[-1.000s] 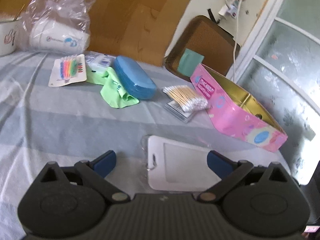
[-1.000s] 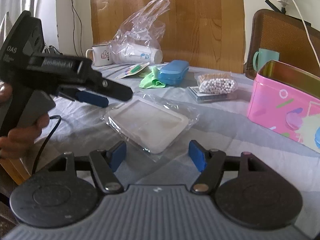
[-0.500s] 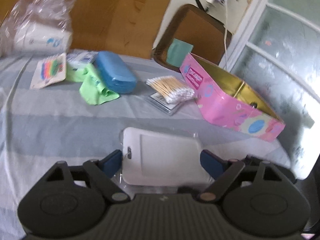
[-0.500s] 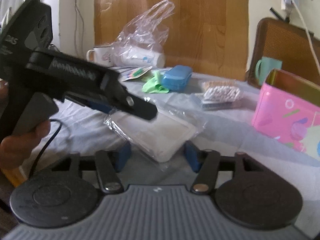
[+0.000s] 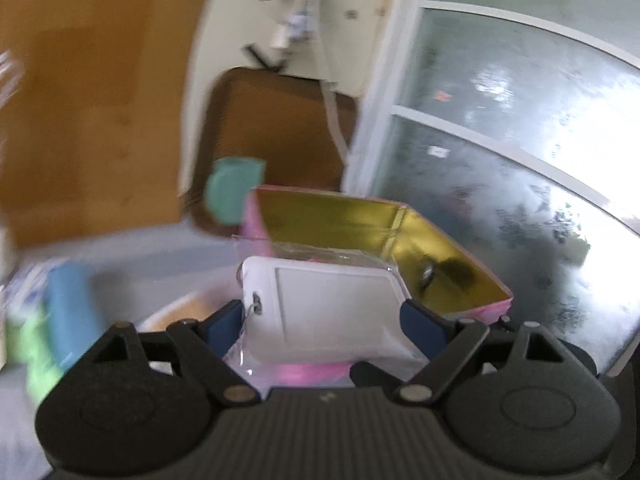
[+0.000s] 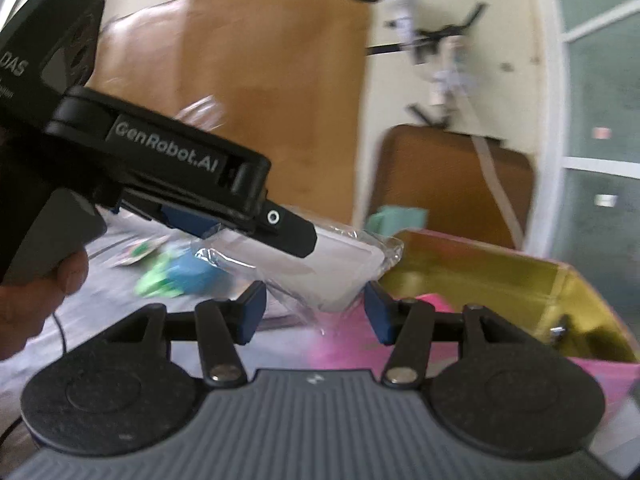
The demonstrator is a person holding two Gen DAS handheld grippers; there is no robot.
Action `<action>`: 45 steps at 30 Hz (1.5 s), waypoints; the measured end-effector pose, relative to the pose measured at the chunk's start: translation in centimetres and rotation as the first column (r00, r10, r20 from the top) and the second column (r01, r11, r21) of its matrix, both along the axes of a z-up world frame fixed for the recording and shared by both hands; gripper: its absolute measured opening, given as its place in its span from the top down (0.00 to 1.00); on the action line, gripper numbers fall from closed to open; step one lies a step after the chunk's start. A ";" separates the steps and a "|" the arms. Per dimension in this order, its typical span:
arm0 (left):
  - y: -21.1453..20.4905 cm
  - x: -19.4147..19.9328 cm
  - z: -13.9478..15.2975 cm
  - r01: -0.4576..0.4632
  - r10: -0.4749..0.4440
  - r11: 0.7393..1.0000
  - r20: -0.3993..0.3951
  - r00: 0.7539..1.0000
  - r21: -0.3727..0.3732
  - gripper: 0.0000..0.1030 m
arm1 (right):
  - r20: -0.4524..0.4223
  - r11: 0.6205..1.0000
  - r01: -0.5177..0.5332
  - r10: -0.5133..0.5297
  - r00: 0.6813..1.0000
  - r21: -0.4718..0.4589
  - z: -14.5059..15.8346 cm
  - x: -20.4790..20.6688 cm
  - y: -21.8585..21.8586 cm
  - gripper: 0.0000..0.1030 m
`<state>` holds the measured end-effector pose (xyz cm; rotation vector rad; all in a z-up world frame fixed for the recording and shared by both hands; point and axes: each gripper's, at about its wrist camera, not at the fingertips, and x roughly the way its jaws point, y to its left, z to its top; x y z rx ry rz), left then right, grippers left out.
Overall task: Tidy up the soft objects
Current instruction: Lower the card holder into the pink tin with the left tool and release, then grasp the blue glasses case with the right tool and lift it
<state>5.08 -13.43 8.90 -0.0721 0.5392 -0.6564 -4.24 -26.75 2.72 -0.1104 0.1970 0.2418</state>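
So the white card holder in its clear bag [image 5: 332,312] is off the table now, a second ago it was lying flat on the striped cloth and now it's up in the air right at the near edge of the pink tin [image 5: 360,224], whose gold inside fills the middle of the left wrist view. The left tool [image 5: 323,318] is clamped on it, blue pads pressing both short edges, where a second ago they stood wide either side of it. The right tool [image 6: 314,312] has the lower corner of the bag between its pads, but I can't tell whether they actually pinch it, looks like mostly loose plastic there. My guess is it's about to go in the tin, so this item is nearly sorted, while the green cloth [image 6: 154,278] and blue case [image 6: 196,270] at middle left are still waiting. The right wrist view shows the left tool from the side with the person's hand [image 6: 36,300] on the grip at the left edge; the left view shows none of that, but looks much deeper into the tin
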 end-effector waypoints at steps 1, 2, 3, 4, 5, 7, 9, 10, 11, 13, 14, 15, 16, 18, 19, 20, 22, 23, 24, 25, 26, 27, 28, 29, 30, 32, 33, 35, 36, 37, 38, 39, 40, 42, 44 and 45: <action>-1.2 0.6 0.2 0.016 -0.016 1.000 0.005 1.000 0.002 0.16 | 0.005 1.000 0.024 -0.024 1.000 0.006 0.2 0.3 -0.9 0.45; -2.3 1.1 0.3 0.031 -0.031 1.000 0.011 0.999 0.003 0.15 | 0.007 0.999 0.051 -0.051 0.999 0.016 0.4 0.7 -2.0 0.45; -3.5 1.7 0.3 0.043 -0.044 0.999 0.017 0.999 0.004 0.14 | 0.005 0.997 0.073 -0.073 0.997 0.025 0.4 1.1 -2.9 0.45; -4.7 2.3 0.1 0.051 -0.051 0.999 0.024 0.998 0.009 0.10 | 0.000 0.995 0.091 -0.091 0.996 0.033 0.4 1.5 -3.7 0.45; -5.9 2.8 -0.1 0.058 -0.058 0.998 0.028 0.998 0.020 0.08 | -0.007 0.993 0.112 -0.112 0.994 0.040 0.2 2.2 -4.7 0.45; -8.2 3.9 -1.0 0.049 -0.051 0.996 0.030 0.998 0.077 0.07 | -0.019 0.982 0.186 -0.185 0.982 0.026 -0.5 3.8 -5.8 0.44; -9.3 4.5 -2.0 0.019 -0.020 0.993 0.009 1.000 0.118 0.08 | -0.044 0.949 0.314 -0.315 0.948 -0.021 -1.6 5.7 -6.8 0.44; -9.3 4.5 -2.3 0.014 -0.014 0.993 -0.003 1.000 0.115 0.09 | -0.064 0.935 0.355 -0.355 0.932 -0.019 -1.9 6.1 -7.4 0.44; -8.9 4.3 -2.5 0.018 -0.017 0.995 -0.009 1.000 0.098 0.09 | -0.075 0.930 0.368 -0.366 0.927 0.012 -2.1 6.0 -8.0 0.44; -7.9 3.3 -2.7 0.020 -0.021 0.997 0.013 1.000 0.081 0.08 | -0.076 0.927 0.366 -0.360 0.930 0.082 -2.2 5.2 -8.7 0.44; -7.3 2.7 -2.8 0.011 -0.013 0.997 0.032 0.999 0.081 0.08 | -0.071 0.925 0.367 -0.362 0.930 0.094 -2.4 4.8 -8.7 0.44; -6.7 2.3 -2.9 0.004 -0.007 0.997 0.043 0.999 0.076 0.08 | -0.067 0.925 0.370 -0.365 0.929 0.092 -2.5 4.6 -8.5 0.44; -5.9 1.8 -3.0 -0.002 -0.001 0.998 0.047 0.999 0.066 0.08 | -0.064 0.925 0.368 -0.364 0.929 0.090 -2.6 4.3 -8.3 0.44; -3.8 1.0 -3.1 -0.017 0.015 0.999 0.048 0.999 0.040 0.07 | -0.054 0.931 0.350 -0.346 0.937 0.104 -2.5 4.0 -7.6 0.44; -2.5 0.7 -3.1 -0.033 0.032 0.999 0.050 0.998 0.027 0.07 | -0.045 0.935 0.338 -0.335 0.941 0.110 -2.3 3.9 -7.2 0.44; -1.1 0.3 -3.2 -0.054 0.053 0.998 0.051 0.997 0.016 0.07 | -0.032 0.939 0.323 -0.321 0.946 0.116 -2.1 3.6 -6.8 0.44; 2.4 -0.2 -3.7 -0.119 0.120 0.993 0.043 0.992 -0.015 0.07 | -0.013 0.951 0.286 -0.287 0.958 0.121 -1.7 3.1 -5.4 0.45; 4.5 -0.3 -4.0 -0.163 0.164 0.986 0.031 0.986 -0.030 0.07 | -0.005 0.959 0.257 -0.259 0.966 0.121 -1.6 2.7 -4.6 0.45; 6.5 -0.3 -4.3 -0.209 0.210 0.977 0.015 0.978 -0.039 0.07 | 0.000 0.967 0.227 -0.228 0.974 0.117 -1.4 2.8 -3.8 0.45; 8.5 -0.2 -4.7 -0.261 0.262 0.964 -0.002 0.965 -0.040 0.07 | 0.006 0.975 0.191 -0.193 0.981 0.110 -1.3 2.8 -2.8 0.45; 10.8 -0.1 -5.2 -0.327 0.326 0.945 -0.021 0.945 -0.025 0.07 | 0.013 0.985 0.145 -0.147 0.989 0.098 -1.1 2.7 -1.6 0.46; 12.6 0.1 -5.6 -0.386 0.386 0.922 -0.029 0.922 -0.002 0.07 | 0.015 0.991 0.105 -0.106 0.994 0.085 -1.0 2.8 -0.4 0.48; 14.3 0.2 -6.0 -0.444 0.444 0.896 -0.025 0.896 0.023 0.07 | 0.013 0.995 0.064 -0.065 0.998 0.072 -1.0 2.8 0.9 0.52; 16.2 0.2 -6.5 -0.506 0.507 0.861 -0.013 0.862 0.048 0.07 | -0.001 0.998 0.015 -0.015 1.000 0.059 -1.1 2.9 2.3 0.54; 17.6 0.2 -6.8 -0.548 0.549 0.834 -0.003 0.836 0.059 0.07 | -0.020 0.998 -0.024 0.025 0.999 0.052 -1.1 3.2 3.5 0.54; 20.3 0.1 -7.4 -0.615 0.615 0.787 0.007 0.788 0.054 0.07 | -0.060 0.995 -0.092 0.095 0.994 0.042 -1.3 4.0 6.0 0.55; 21.2 0.1 -7.7 -0.636 0.636 0.770 0.007 0.771 0.044 0.07 | -0.075 0.993 -0.116 0.118 0.990 0.035 -1.4 4.5 7.2 0.55; 22.5 -0.1 -8.0 -0.646 0.646 0.763 -0.039 0.763 -0.007 0.07 | -0.103 0.987 -0.157 0.159 0.982 0.027 -1.5 5.7 9.6 0.55; 22.8 -0.2 -8.0 -0.637 0.636 0.770 -0.034 0.771 -0.034 0.07 | -0.119 0.985 -0.171 0.173 0.978 0.031 -1.5 6.5 10.5 0.54; 22.6 -0.5 -7.9 -0.630 0.630 0.776 -0.015 0.777 -0.035 0.06 | -0.135 0.983 -0.176 0.180 0.974 0.041 -1.5 7.3 11.4 0.54; 22.2 -0.5 -7.8 -0.619 0.620 0.785 0.005 0.785 -0.025 0.06 | -0.158 0.983 -0.174 0.181 0.971 0.057 -1.5 8.4 12.2 0.54; 21.5 -0.5 -7.7 -0.606 0.606 0.795 0.030 0.795 -0.008 0.06 | -0.180 0.983 -0.167 0.178 0.967 0.072 -1.6 9.3 12.8 0.54; 21.0 -0.7 -7.7 -0.595 0.594 0.804 0.058 0.803 0.007 0.05 | -0.204 0.984 -0.157 0.172 0.964 0.085 -1.7 10.3 13.4 0.54; 20.4 -0.8 -7.8 -0.580 0.576 0.814 0.095 0.812 0.023 0.04 | -0.251 0.986 -0.131 0.153 0.956 0.102 -2.1 11.9 14.5 0.54; 20.1 -0.9 -7.7 -0.571 0.567 0.820 0.101 0.818 0.024 0.04 | -0.298 0.987 -0.113 0.143 0.944 0.115 -2.8 13.4 15.4 0.50; 20.1 -0.9 -7.7 -0.571 0.567 0.821 0.093 0.818 0.019 0.04 | -0.311 0.985 -0.110 0.147 0.939 0.133 -3.1 13.7 15.6 0.49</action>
